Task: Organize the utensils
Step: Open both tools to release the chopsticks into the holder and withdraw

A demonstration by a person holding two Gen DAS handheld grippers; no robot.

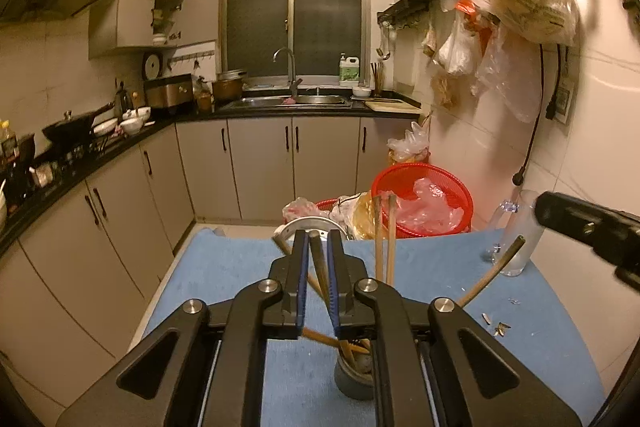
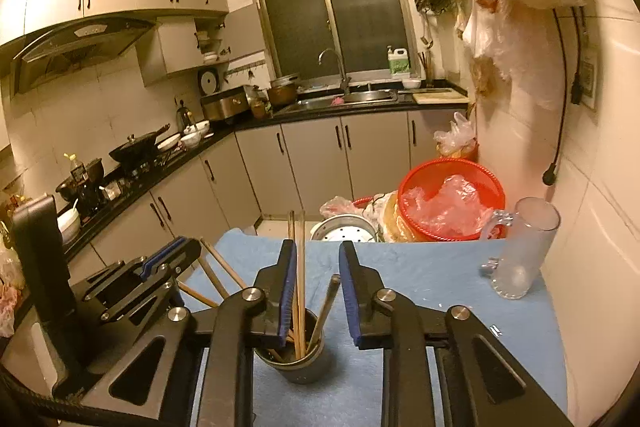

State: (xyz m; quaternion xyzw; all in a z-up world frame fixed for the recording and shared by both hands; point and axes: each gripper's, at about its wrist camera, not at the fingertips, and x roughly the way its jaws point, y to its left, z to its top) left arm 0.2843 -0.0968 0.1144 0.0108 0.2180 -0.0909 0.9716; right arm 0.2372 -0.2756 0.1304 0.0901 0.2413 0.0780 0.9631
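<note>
Blue cloth (image 2: 440, 279) covers the bench on which a dark cup (image 2: 292, 359) stands. Above that cup, the left gripper (image 1: 319, 239) is parted slightly around one chopstick (image 1: 320, 267); the right gripper (image 2: 318, 255) is held open, gripping nothing, with chopsticks (image 2: 298, 267) standing beside its left pad. Beyond the cup, a glass mug (image 2: 520, 247) is seen.

Table cover: matt pale-blue cloth (image 2: 440, 267), slightly napped.
Sticks: smooth light-brown wooden chopsticks (image 2: 300, 267).
Holder: dull grey cylindrical cup (image 2: 304, 367).
Mug: clear glossy glass mug (image 2: 524, 247).
Basket: shiny red plastic mesh basket (image 2: 452, 171).
Finger pads: blue rubbery strips (image 2: 288, 291) on matt black plastic.
</note>
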